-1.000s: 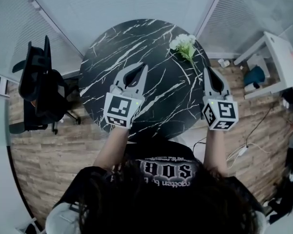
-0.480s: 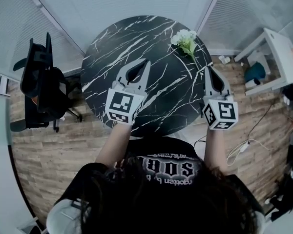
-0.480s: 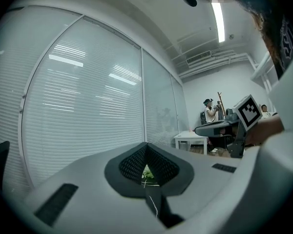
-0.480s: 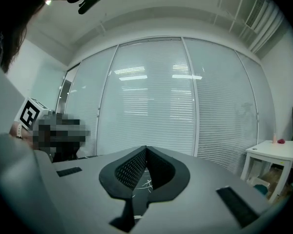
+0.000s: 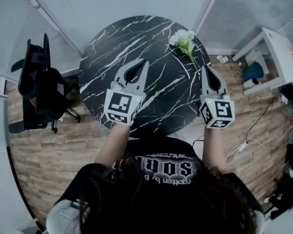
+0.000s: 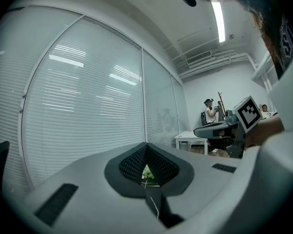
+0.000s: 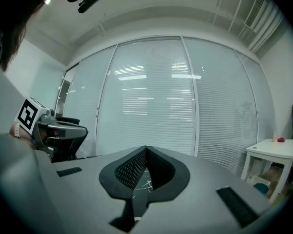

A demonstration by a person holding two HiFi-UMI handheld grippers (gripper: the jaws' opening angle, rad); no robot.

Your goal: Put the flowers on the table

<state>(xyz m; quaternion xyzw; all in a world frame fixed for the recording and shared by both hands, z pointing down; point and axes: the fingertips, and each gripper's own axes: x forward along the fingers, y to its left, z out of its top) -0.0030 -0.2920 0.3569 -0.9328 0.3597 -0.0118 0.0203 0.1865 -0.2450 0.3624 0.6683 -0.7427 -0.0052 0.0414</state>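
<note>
Blinds are lining the glass walls around a black marble table (image 5: 112, 48), where the flowers (image 5: 183, 40) are lying at its 1 o'clock edge. Left gripper (image 5: 145, 62) and right gripper (image 5: 205, 68) are hovering over it, jaws closed and empty. Only the left gripper view is catching the flowers between its jaws. Only the head view is showing the chair (image 5: 36, 87) at 9 o'clock.

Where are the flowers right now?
In the head view, the flowers lie near the far right edge of the round table, just ahead of the right gripper.
</note>
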